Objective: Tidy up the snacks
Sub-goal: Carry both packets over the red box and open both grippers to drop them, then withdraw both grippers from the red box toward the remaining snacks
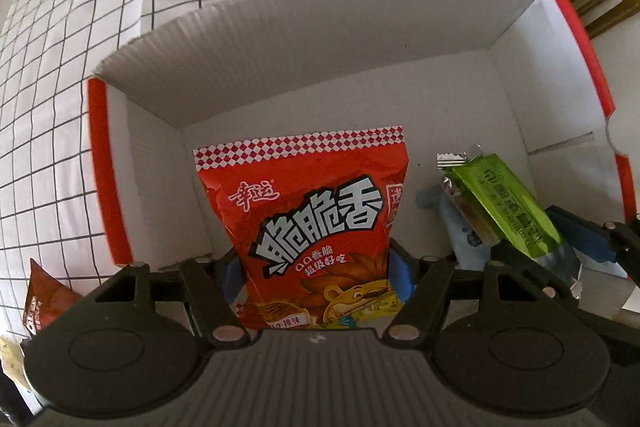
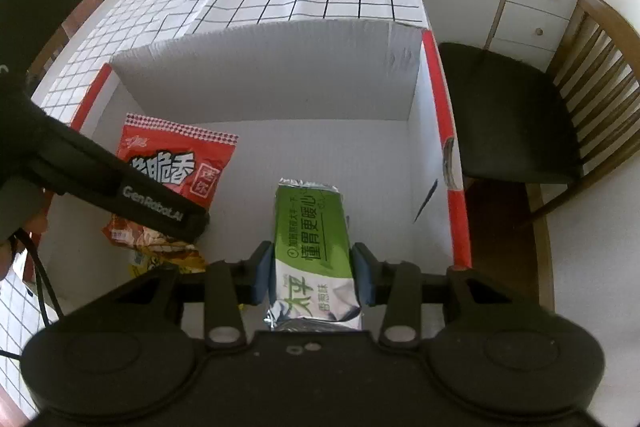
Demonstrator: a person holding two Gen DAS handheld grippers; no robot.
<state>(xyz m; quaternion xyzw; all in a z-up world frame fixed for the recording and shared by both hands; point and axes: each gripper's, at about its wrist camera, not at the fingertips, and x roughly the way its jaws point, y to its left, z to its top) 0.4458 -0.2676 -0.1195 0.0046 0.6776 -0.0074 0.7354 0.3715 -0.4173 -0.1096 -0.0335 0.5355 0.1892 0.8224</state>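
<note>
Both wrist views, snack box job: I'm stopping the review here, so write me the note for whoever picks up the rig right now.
Left tongs: shut on the red snack bag, held over the left side of the white box.
Right tongs: shut on the green snack pack, over the middle of the box, right of the red bag.
Done: both snacks brought into the box; neither released yet.
Left: let go of both, then fetch the brown packet lying on the checked tablecloth outside the box's left wall. The floor of the box looks bare apart from these two; whether other snacks wait elsewhere cannot be told.
</note>
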